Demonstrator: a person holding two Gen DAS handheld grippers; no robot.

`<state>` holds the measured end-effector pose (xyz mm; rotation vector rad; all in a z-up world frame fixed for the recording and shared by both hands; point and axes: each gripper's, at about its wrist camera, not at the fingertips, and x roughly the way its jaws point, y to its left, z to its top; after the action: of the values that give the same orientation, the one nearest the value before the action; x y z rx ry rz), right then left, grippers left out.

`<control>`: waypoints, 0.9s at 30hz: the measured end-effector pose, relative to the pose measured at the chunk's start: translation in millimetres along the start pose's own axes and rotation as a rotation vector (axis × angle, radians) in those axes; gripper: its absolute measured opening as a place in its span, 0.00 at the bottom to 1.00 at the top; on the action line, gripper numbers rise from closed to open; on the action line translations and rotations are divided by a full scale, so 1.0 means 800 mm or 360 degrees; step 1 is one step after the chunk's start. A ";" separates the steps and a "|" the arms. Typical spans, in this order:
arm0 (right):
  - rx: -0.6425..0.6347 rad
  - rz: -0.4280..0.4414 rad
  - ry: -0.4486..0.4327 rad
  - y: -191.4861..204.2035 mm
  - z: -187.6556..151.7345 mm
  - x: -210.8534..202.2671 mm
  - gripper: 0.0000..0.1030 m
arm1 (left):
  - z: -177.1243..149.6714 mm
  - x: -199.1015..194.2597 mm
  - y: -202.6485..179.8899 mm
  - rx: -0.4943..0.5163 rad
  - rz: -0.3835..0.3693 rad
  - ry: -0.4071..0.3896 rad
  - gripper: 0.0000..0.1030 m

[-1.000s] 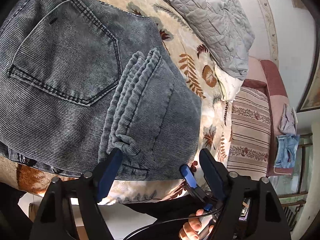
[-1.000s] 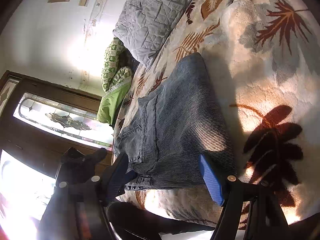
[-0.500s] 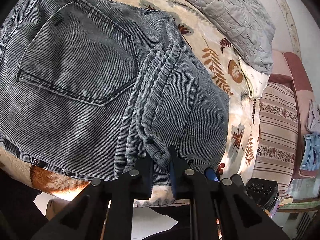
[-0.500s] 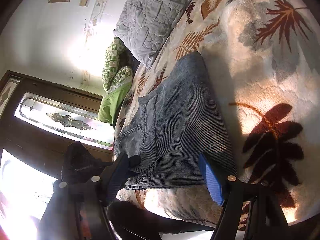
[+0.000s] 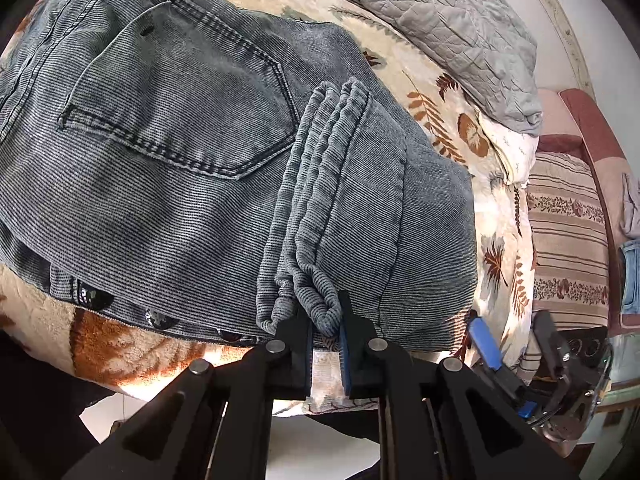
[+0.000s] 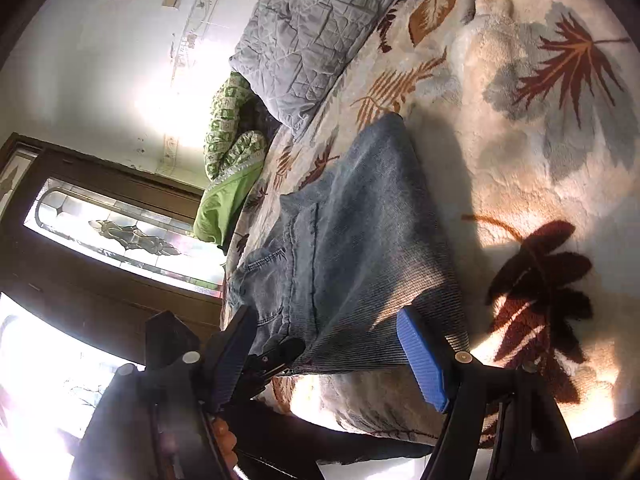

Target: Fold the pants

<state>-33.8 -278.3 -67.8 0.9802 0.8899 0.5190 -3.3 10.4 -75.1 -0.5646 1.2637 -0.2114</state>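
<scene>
While my left gripper (image 5: 326,334) at six o'clock pinches the bunched hem folds of the grey-blue ribbed denim pants (image 5: 192,184), having just clamped on them, they cover the cream leaf-print fleece blanket (image 5: 496,264). Through the right wrist camera, my right gripper (image 6: 326,356) gapes apart, empty, pants (image 6: 360,248) lying centre, quilted grey pillow (image 6: 316,32) at twelve.

Left gripper (image 5: 326,330) pinching the bunched cuff edge (image 5: 316,300) of grey-blue pants (image 5: 160,160), back pocket (image 5: 180,96) up-left of it, right gripper (image 5: 516,344) beside it, leaf-print blanket (image 5: 492,240) beneath
</scene>
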 end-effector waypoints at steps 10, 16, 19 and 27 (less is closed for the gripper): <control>0.0104 -0.0124 0.0142 -0.024 0.017 0.036 0.73 | 0.000 -0.034 -0.039 0.0195 0.0095 -0.0121 0.29; 0.0065 -0.0172 0.0172 -0.018 0.019 0.040 0.73 | 0.000 -0.061 -0.093 0.0489 0.0062 -0.0373 0.60; 0.0142 -0.0132 0.0210 -0.020 0.029 0.032 0.73 | 0.003 -0.002 -0.069 0.0440 0.0202 -0.0107 0.57; 0.0091 -0.0194 0.0088 -0.017 0.131 0.013 0.73 | 0.003 0.004 -0.058 0.0495 0.0216 -0.0145 0.44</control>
<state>59.2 -328.6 -56.2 0.9608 1.0120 0.4207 7.2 -29.8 -53.7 -0.2183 1.1479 -0.2599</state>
